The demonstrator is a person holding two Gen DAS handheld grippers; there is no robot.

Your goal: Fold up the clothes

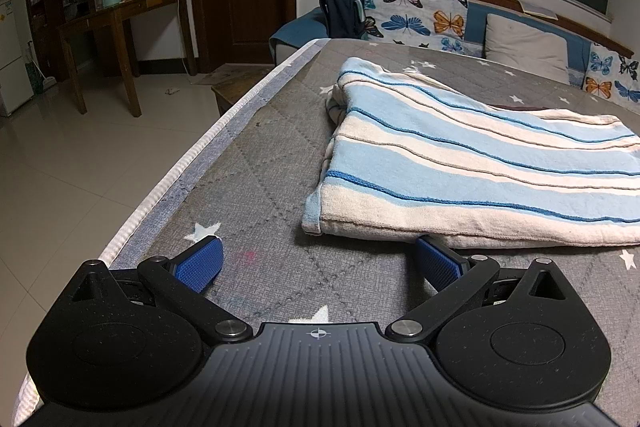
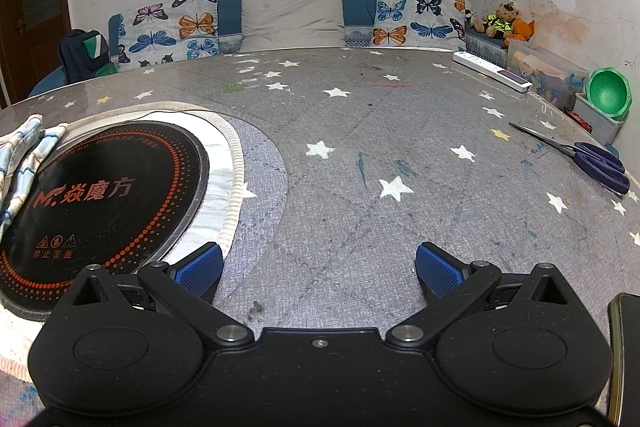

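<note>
Striped cloth: laid folded on the grey star-printed table cover, ahead and to the right of the left gripper. Its near hem is seen just beyond the right blue pad; whether pad and hem touch cannot be told. The left pad is set well apart from it, over bare cover.

Left gripper: jaws spread wide, nothing held between them.

Right gripper: jaws likewise spread wide and empty, held over bare cover. In the right wrist view only a small bunched corner of the cloth is shown, at the far left edge, lying against the rim of a round black hotplate set into the table.

Writing: on the hotplate, a red logo reading "M." followed by Chinese characters "焱魔方", a ring of orange dots, three warning triangles and small characters "禁止覆盖" beneath.

Appearance of cloth: broad bands of pale blue and cream, divided by thin dark blue lines and thin tan lines; towel-like weave; folded into a flat stack of several layers, with a rumpled bulge at the far left end.

Other items on the table: blue-handled scissors at the right edge, a white power strip at the far right.
</note>
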